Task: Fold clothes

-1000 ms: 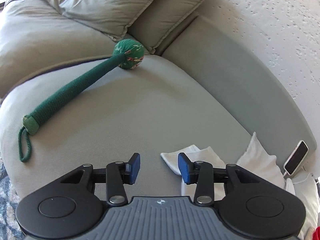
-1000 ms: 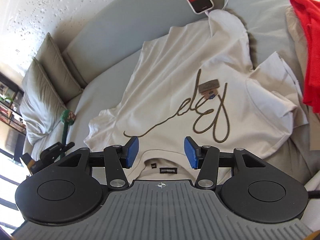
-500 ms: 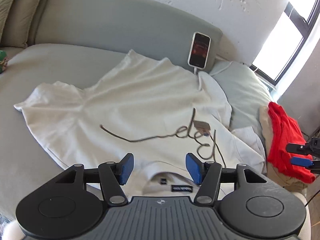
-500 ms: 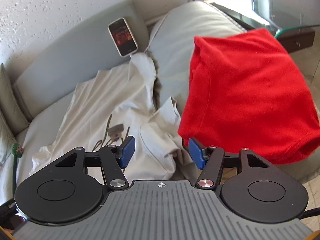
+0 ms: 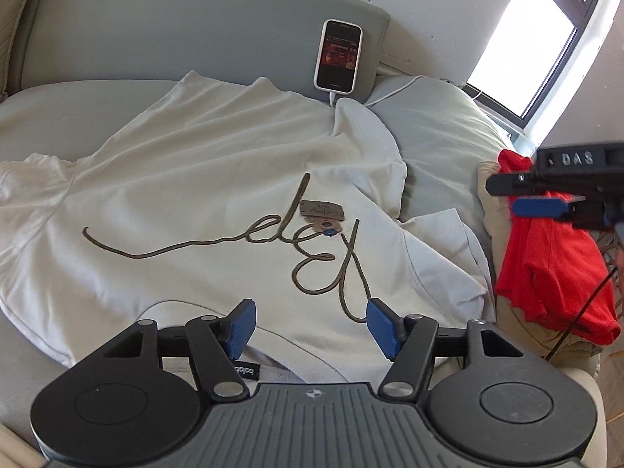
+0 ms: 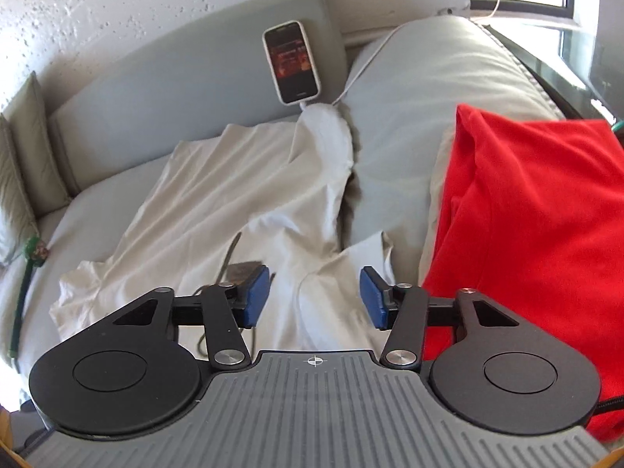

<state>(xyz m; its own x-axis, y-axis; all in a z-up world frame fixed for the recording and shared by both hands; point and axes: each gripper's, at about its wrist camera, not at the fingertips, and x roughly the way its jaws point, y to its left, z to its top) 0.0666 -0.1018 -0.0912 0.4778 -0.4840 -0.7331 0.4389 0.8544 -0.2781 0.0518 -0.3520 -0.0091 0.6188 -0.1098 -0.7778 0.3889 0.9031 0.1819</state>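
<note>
Left gripper (image 5: 309,325) up close — matte black linkage arms, silver pivot screws at the joints, blue pads (image 5: 242,327) on the fingers. Round black discs either side of a grey ribbed plate with a small crosshair mark. Right gripper (image 6: 314,299) — same build, same blue pads (image 6: 258,296); side-on from the left camera, its black body carries raised letters, "DAS", and a thin black cable trails below.

Raised letters "DAS" stand on the black plastic gripper (image 5: 546,199) at the right edge. A looping brown script reading roughly "eley" crosses the white cotton T-shirt (image 5: 195,179). Its small neck label is too blurred to read.
</note>
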